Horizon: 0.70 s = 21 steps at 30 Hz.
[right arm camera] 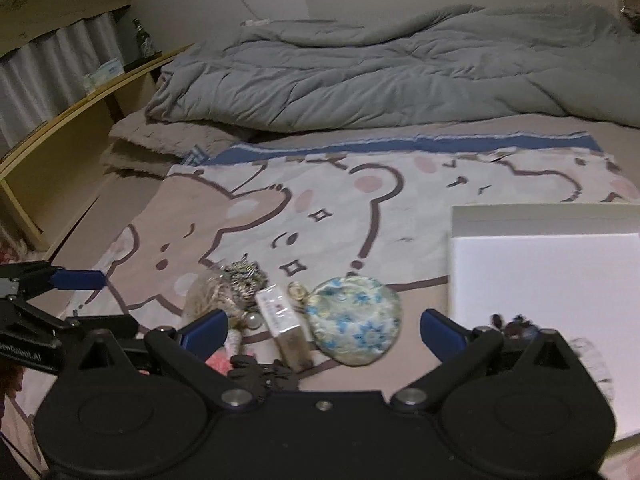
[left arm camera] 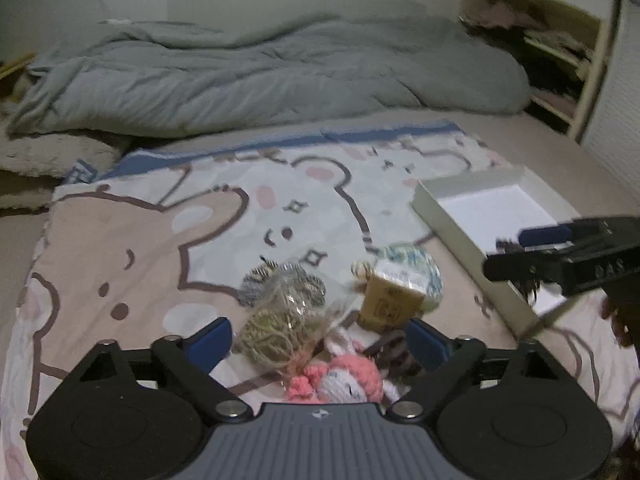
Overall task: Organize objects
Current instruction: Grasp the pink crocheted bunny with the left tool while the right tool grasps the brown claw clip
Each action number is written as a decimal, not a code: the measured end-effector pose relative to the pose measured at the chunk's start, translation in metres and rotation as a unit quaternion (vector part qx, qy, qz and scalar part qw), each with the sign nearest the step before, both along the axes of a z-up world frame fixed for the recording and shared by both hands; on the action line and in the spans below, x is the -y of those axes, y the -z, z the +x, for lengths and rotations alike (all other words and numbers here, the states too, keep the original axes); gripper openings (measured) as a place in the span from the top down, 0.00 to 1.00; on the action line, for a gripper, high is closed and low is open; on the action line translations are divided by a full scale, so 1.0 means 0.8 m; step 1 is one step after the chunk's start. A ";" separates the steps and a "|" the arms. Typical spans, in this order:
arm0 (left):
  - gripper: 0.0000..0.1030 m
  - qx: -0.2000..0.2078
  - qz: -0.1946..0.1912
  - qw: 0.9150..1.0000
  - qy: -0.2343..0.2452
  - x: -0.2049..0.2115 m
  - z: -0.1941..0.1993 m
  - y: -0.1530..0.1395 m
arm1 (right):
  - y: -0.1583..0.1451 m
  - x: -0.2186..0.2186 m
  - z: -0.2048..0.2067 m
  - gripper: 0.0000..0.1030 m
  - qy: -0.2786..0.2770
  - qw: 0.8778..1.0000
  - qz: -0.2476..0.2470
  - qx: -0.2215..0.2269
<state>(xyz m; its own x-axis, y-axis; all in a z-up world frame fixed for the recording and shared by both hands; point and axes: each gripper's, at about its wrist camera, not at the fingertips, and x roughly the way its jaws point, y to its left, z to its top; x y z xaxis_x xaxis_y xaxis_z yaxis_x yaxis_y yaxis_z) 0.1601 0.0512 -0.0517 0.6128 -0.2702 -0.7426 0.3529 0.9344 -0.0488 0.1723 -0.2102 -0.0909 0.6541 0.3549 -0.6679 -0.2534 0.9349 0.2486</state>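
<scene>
Left wrist view showed the left gripper point(left arm camera: 320, 340) open over a cluster just ahead: a soft, light pink crocheted doll point(left arm camera: 340, 380) lay between its fingers, probably best pinched across the plump body, while the right gripper point(right arm camera: 324, 330) stood open.

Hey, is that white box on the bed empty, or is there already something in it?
Not quite empty: the white box is mostly bare white floor, but small dark items lie at its near edge. What they are, cannot tell.

Rumpled grey duvet point(left arm camera: 256, 76) (bottle point(right arm camera: 144, 42) on shelf point(right arm camera: 80, 108)).
</scene>
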 end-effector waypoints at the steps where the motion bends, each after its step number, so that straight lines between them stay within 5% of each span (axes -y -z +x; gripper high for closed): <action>1: 0.20 -0.007 0.004 1.000 0.008 0.000 0.002 0.003 | 0.004 -0.003 0.002 0.00 -0.002 1.000 0.000 -0.006; 10: 0.29 -0.066 0.012 0.994 0.089 0.008 0.009 0.042 | 0.042 -0.019 0.027 0.00 -0.013 0.997 0.023 -0.076; 14: 0.29 -0.083 0.036 0.987 0.130 0.018 0.011 0.063 | 0.058 -0.024 0.038 0.13 -0.030 0.993 0.033 -0.109; 21: 0.29 -0.100 0.080 0.976 0.178 0.030 0.018 0.096 | 0.076 -0.035 0.050 0.20 -0.082 0.988 0.025 -0.129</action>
<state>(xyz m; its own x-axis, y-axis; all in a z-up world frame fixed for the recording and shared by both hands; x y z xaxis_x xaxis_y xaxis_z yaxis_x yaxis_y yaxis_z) 0.1748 0.0273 -0.1283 0.3394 -0.3104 -0.8879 0.6553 0.7552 -0.0135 0.2123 -0.1824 -0.1514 0.3954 0.4799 -0.7832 -0.3235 0.8708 0.3702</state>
